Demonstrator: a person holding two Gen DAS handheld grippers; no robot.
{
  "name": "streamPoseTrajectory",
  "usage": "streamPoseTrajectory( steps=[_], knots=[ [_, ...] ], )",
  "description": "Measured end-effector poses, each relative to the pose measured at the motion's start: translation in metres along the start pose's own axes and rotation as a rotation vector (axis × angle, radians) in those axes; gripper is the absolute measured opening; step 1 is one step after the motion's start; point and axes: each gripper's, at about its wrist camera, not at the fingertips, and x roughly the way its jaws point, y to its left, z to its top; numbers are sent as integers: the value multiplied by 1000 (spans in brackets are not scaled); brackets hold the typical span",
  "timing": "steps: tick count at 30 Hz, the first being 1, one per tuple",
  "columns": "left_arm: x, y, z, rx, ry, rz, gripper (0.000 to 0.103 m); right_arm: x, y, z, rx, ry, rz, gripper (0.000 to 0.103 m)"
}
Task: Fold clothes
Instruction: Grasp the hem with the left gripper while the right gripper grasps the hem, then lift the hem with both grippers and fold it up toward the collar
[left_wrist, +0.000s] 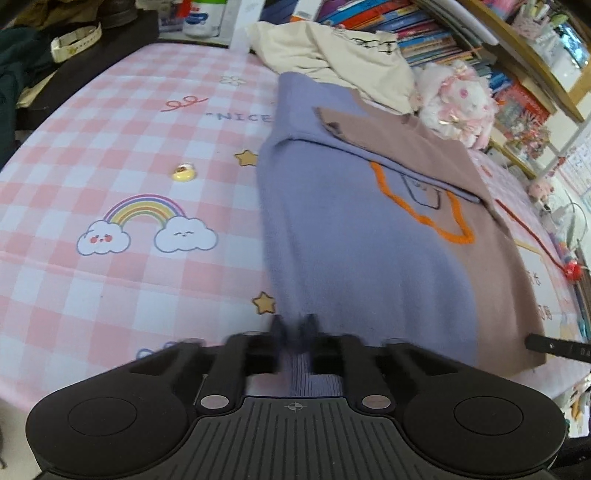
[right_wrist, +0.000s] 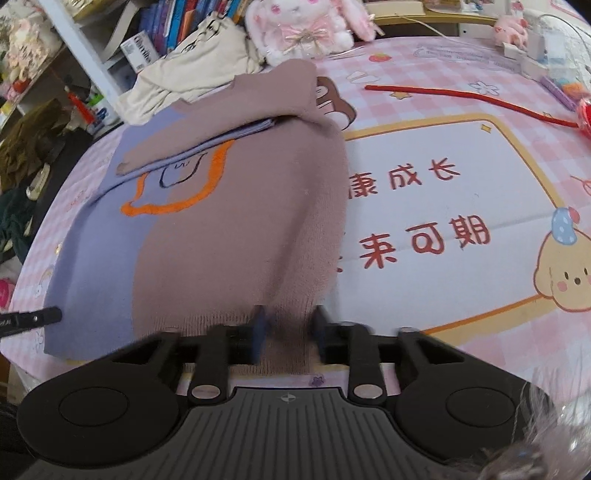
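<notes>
A knit sweater, half lilac-blue (left_wrist: 351, 236) and half dusty pink (right_wrist: 236, 221) with an orange outline on the chest, lies flat on the table with both sleeves folded across it. My left gripper (left_wrist: 294, 326) is shut on the blue half's hem at the near edge. My right gripper (right_wrist: 290, 326) has its jaws around the pink half's hem, with fabric bunched between them and a gap still visible. Both views are motion-blurred near the fingers. The tip of the other gripper shows at the side of each view (left_wrist: 554, 347) (right_wrist: 33, 317).
A pink checked cloth (left_wrist: 110, 166) covers the table. A cream garment (left_wrist: 332, 48) and a plush rabbit (right_wrist: 299, 26) lie beyond the sweater. A small yellow disc (left_wrist: 183, 172) and a red cord (right_wrist: 469, 98) rest on the cloth. Bookshelves stand behind.
</notes>
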Motion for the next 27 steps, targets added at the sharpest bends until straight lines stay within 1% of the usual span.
streamPoseTrajectory(
  steps=[2,4,5,6,9,13,16,18,21,22,27],
  knots=[
    [-3,3,1,9,-13,12,5,-6,5,-1,-45,-14,20,10],
    [-6,5,1,17,-21,19,5,-11,8,-4,-95,-17,4,10],
    [-5,6,1,20,-6,7,6,-10,8,-4,-103,-10,-7,10],
    [-4,6,1,26,9,-1,6,-9,6,-5,-97,1,-13,10],
    [-3,5,0,41,17,-10,7,-3,3,-5,-71,24,-11,11],
    [-1,8,3,16,24,-27,10,1,0,-4,-41,30,9,16],
    [-1,11,6,1,29,-46,14,1,-3,-3,-11,29,23,16],
    [-1,14,6,-18,32,-60,15,1,-1,-3,-17,31,16,16],
    [-1,19,6,-50,34,-81,13,1,1,-2,-33,35,4,13],
    [-1,20,7,-50,36,-81,6,1,1,-2,-33,37,5,11],
    [-3,21,5,-34,49,-92,4,-3,-2,-4,-19,51,19,10]
  ],
)
